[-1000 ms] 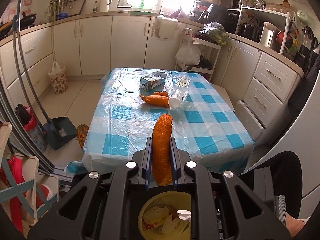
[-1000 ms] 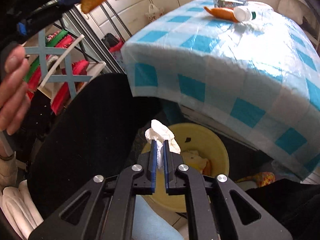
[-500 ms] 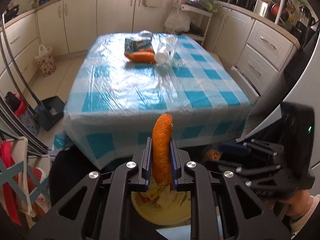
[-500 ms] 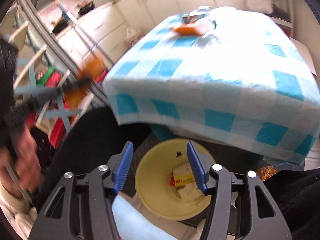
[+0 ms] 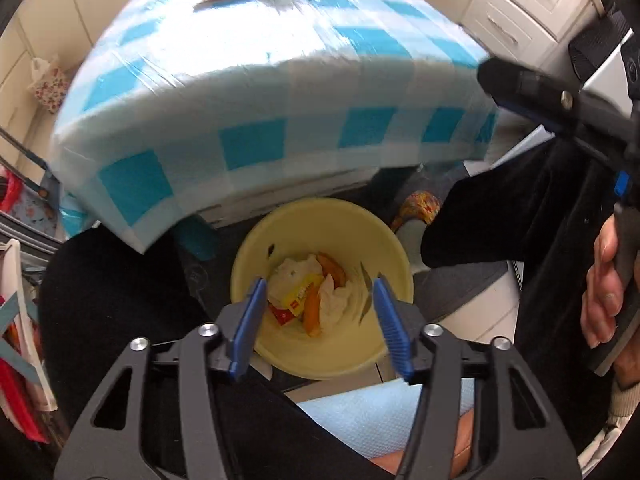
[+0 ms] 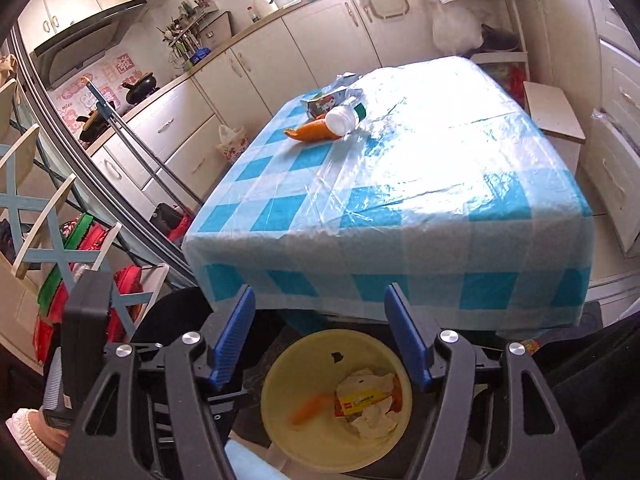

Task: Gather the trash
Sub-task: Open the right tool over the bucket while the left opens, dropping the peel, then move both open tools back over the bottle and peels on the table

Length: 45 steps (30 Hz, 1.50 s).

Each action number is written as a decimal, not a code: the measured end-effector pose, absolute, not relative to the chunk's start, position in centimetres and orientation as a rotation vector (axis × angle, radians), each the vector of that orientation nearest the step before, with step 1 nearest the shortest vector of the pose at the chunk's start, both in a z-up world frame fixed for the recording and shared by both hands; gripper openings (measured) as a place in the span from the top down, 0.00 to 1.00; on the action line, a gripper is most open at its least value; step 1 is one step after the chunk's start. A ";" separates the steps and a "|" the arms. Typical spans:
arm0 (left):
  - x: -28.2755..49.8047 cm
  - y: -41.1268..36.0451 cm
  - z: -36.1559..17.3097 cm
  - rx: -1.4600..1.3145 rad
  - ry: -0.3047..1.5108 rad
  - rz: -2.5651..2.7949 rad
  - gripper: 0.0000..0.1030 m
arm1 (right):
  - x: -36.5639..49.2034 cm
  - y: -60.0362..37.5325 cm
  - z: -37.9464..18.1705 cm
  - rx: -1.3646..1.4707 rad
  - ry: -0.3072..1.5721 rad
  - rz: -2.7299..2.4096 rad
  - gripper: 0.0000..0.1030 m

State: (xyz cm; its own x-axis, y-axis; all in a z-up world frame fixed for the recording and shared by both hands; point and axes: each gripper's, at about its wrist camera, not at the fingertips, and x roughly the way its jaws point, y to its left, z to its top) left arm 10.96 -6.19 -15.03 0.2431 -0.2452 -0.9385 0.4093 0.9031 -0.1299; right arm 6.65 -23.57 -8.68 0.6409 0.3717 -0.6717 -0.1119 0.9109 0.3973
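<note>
Yellow bin (image 5: 320,224) just beside table edge (image 5: 248,184)

A bin (image 6: 336,404) stands on the floor before the table's (image 6: 400,200) near edge, with peel (image 6: 310,408), tissues (image 6: 372,416) and a wrapper (image 6: 360,400) in it. Near the table's far-left corner, another peel (image 6: 310,131), a bottle (image 6: 342,119) and a carton (image 6: 322,105) lie touching.

A kettle (image 6: 263,1) stands on the counter (image 6: 240,36) by the window. White cabinets (image 6: 200,120) line the wall. A floral bag (image 6: 232,142) sits on the floor.
</note>
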 end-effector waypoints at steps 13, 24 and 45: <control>12.0 -2.1 -9.1 -0.022 0.997 -0.311 0.27 | 6.1 -22.0 -7.9 0.178 0.787 0.245 0.31; 12.0 -1.6 -7.8 -0.021 0.914 -0.284 0.26 | 6.0 -21.9 -8.0 0.193 0.799 0.257 0.29; 18.3 1.9 -10.0 0.059 0.836 -0.229 0.26 | 26.1 -24.4 -5.1 0.452 0.852 0.066 0.18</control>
State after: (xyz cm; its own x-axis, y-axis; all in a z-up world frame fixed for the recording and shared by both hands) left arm 18.27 1.95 -9.95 0.6473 -0.1782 -0.7411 0.2247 0.9737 -0.0378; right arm 26.07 -24.36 -5.12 0.6627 0.2342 -0.7113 0.1212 0.9037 0.4106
